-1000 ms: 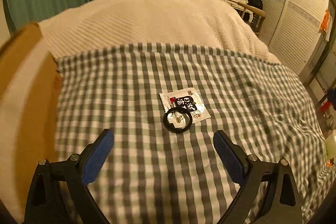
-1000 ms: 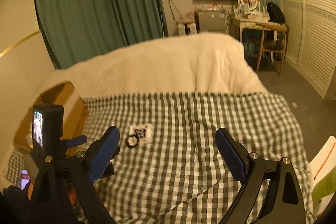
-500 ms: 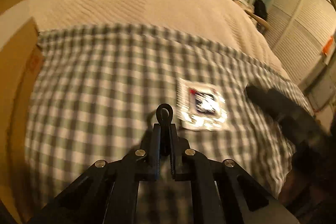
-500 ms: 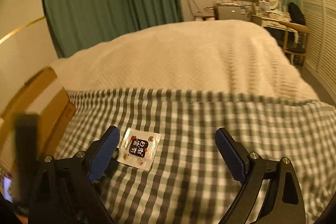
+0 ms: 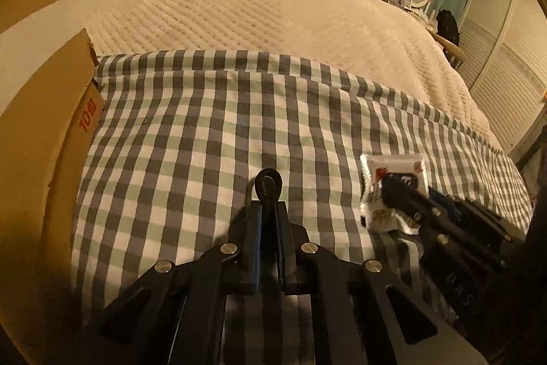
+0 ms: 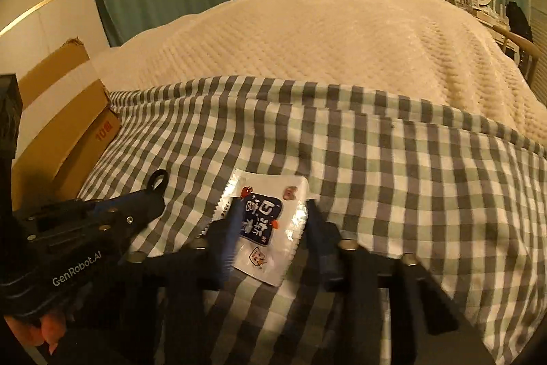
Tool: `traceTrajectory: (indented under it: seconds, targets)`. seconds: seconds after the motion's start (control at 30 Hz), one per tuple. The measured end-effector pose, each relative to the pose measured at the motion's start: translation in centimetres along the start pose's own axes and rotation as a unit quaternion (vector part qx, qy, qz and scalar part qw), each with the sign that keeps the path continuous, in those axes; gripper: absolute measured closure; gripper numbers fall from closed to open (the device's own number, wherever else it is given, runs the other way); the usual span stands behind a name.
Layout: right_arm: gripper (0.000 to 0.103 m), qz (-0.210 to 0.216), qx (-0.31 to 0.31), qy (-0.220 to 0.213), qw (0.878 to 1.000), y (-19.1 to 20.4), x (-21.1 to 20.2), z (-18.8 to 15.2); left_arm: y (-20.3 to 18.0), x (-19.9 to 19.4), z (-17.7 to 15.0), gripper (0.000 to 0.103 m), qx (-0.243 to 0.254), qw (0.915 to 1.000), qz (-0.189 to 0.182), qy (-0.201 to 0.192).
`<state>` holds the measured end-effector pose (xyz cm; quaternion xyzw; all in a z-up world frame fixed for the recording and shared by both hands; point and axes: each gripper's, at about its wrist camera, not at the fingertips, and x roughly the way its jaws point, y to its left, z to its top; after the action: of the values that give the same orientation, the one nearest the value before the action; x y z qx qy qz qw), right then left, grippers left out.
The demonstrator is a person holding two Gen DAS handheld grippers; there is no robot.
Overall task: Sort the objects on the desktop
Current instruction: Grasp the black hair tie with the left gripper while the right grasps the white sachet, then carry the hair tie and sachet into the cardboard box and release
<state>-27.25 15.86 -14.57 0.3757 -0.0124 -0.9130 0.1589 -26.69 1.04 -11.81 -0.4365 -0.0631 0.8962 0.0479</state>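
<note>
- Left gripper [image 5: 269, 211] is clamped tight on the black ring [image 5: 268, 186], which sticks up past its fingertips above the checked cloth [image 5: 191, 139].
- Right gripper [image 6: 270, 228] straddles the white snack packet [image 6: 261, 228]; its blue pads [image 6: 230, 238] sit at the packet's edges, blurred, so grip can't be called.
- Cardboard box [image 5: 41, 132] sits at the cloth's left edge.

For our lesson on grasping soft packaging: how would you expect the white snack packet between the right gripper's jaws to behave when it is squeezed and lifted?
The snack packet looks thin and flat, so it is probably light and floppy and may sag once lifted. Its glossy film may be slippery and could crinkle or buckle as the right gripper closes. Lying flat on the checked cloth, it should not roll.
</note>
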Motion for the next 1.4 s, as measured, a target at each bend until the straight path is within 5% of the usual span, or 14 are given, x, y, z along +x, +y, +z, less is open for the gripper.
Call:
traceTrajectory:
  seconds: [0.1, 0.3, 0.5, 0.67, 0.87, 1.03, 1.27, 1.33, 1.4]
  targets:
    - [0.096, -0.021, -0.022, -0.008, 0.999, 0.9, -0.7, 0.1, 0.1, -0.7, -0.4, 0.096, -0.003, 1.0000, -0.005, 0.002]
    - [0.099, -0.059, -0.077, -0.031, 0.995, 3.6, -5.1, 0.7, -0.7, -4.2, -1.1, 0.096, 0.011, 0.9996, -0.027, -0.002]
    - [0.099, -0.017, -0.039, -0.008, 0.999, 5.3, -13.6, -0.3, -0.7, -9.9, -1.4, 0.096, 0.018, 0.9988, -0.039, -0.022]
    - [0.099, -0.008, -0.070, -0.023, 0.997, 8.9, -20.7, 1.0, 0.6, -17.2, -0.5, 0.096, 0.034, 0.9968, -0.049, -0.054]
    - [0.099, 0.059, -0.054, -0.036, 0.996, 14.6, -26.0, 4.9, 6.9, -24.4, 1.3, 0.096, 0.056, 0.9953, 0.009, -0.079]
    - [0.099, 0.100, -0.052, -0.029, 0.993, 21.3, -25.0, 8.5, 13.3, -24.8, 3.5, 0.096, 0.036, 0.9960, 0.049, -0.065]
    - [0.099, 0.098, -0.030, 0.035, 0.994, 26.7, -15.8, 11.2, 19.7, -22.2, 3.5, 0.095, 0.022, 0.9983, 0.045, -0.031]
    - [0.094, 0.105, -0.017, 0.035, 0.994, 27.2, -14.2, 11.6, 20.5, -21.4, 3.5, 0.080, 0.021, 0.9990, 0.034, -0.018]
    - [0.061, 0.089, -0.015, 0.030, 0.995, 27.5, -12.9, 11.9, 21.2, -21.0, 3.6, 0.025, 0.032, 0.9984, 0.045, -0.012]
